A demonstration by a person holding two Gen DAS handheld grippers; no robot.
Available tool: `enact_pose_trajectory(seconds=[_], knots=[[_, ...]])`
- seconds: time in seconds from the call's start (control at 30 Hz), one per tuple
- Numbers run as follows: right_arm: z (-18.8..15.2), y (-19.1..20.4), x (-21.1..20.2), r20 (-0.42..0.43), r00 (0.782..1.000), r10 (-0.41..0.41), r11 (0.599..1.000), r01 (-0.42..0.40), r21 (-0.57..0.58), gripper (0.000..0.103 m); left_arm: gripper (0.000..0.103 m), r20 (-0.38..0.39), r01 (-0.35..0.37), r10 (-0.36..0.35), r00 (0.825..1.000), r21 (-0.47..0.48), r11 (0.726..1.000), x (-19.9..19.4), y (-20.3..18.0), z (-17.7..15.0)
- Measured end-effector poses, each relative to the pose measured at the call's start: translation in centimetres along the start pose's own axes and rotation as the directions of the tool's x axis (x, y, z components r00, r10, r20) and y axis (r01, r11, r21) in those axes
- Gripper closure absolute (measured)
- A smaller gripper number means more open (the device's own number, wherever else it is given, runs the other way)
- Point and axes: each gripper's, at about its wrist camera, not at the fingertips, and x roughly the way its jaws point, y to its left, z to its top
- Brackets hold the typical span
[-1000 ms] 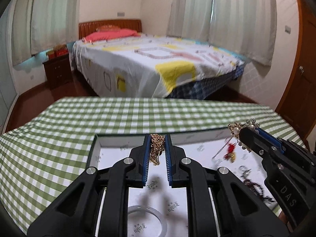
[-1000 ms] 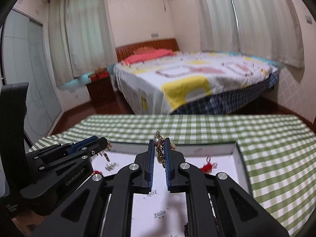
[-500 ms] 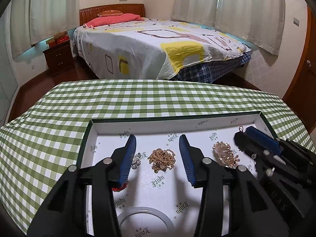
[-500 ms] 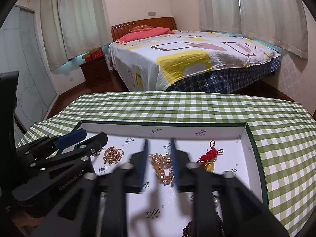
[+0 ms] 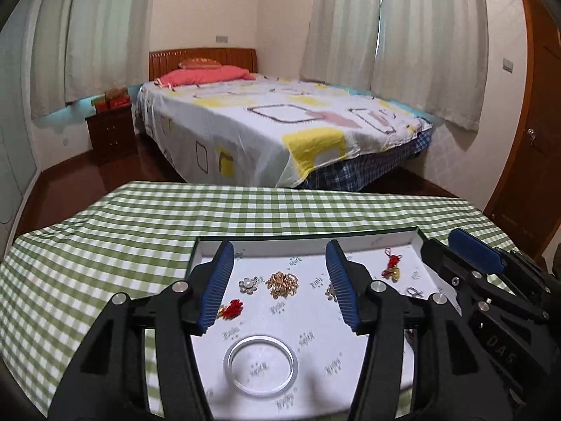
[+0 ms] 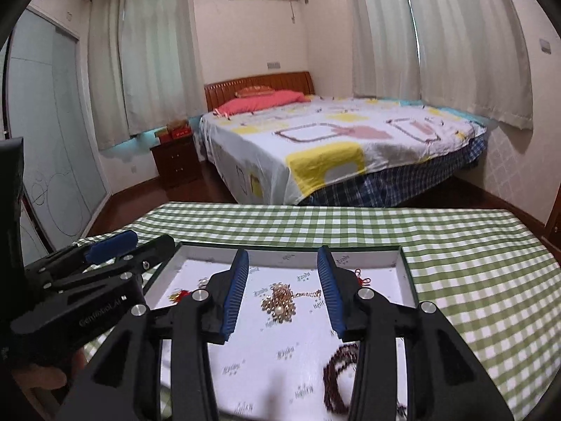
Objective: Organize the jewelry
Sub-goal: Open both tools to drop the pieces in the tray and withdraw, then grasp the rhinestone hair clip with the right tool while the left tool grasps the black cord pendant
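A white-lined tray [image 5: 419,245] with a dark green rim lies on the checked table. In the left wrist view it holds a gold chain pile [image 5: 282,283], a pearl flower piece [image 5: 248,285], a red knot charm [image 5: 232,308], a second red charm [image 5: 392,267] and a clear bangle [image 5: 260,363]. My left gripper [image 5: 280,284] is open above the tray and empty. In the right wrist view a gold pearl brooch with chain [image 6: 280,303] lies in the tray [image 6: 406,280], and dark beads [image 6: 338,382] lie nearer. My right gripper [image 6: 284,291] is open and empty above the brooch.
The green checked tablecloth [image 5: 105,245] surrounds the tray. Each gripper shows in the other's view: the right one [image 5: 491,280] at the tray's right edge, the left one [image 6: 87,280] at its left. A bed [image 5: 280,129] stands beyond the table.
Both grippers were shut on gold pieces held up a second ago. They opened, the pieces now lie in the tray, and both grippers have pulled back and up.
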Motion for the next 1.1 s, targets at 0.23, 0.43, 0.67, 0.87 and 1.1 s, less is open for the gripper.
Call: enact_pose_trajectory(seconds=[0.23, 0.43, 0.67, 0.87, 1.1], knots=[[-1.6, 0.7, -4.8, 0.030, 1.000, -0.006, 1.000, 0.006, -0.004, 0.062, 0.045, 0.024, 0.004, -0.004, 1.000, -0.019, 1.000, -4.5, -0.1, -1.3], [-4.3, 1.0, -6.8, -0.002, 1.000, -0.022, 1.000, 0.022, -0.002, 0.062, 0.044, -0.001, -0.004, 0.004, 1.000, -0.023, 1.000, -6.6, 0.0, -3.8], [-8.5, 1.4, -7.0, -0.108, 0.994, -0.025, 1.000, 0.025, -0.007, 0.062, 0.044, -0.074, -0.030, 0.026, 0.997, -0.047, 0.998, -7.5, 1.5, -7.6], [-11.0, 2.1, -6.2, -0.187, 0.982, -0.019, 1.000, 0.015, -0.023, 0.062, 0.044, -0.121, -0.055, 0.048, 0.991, -0.057, 0.997, -8.1, 2.5, -10.3], [-12.4, 2.9, -4.9, -0.273, 0.962, -0.016, 0.999, 0.007, -0.033, 0.064, 0.044, -0.156, -0.070, 0.060, 0.986, -0.057, 0.996, -8.2, 3.2, -11.7]])
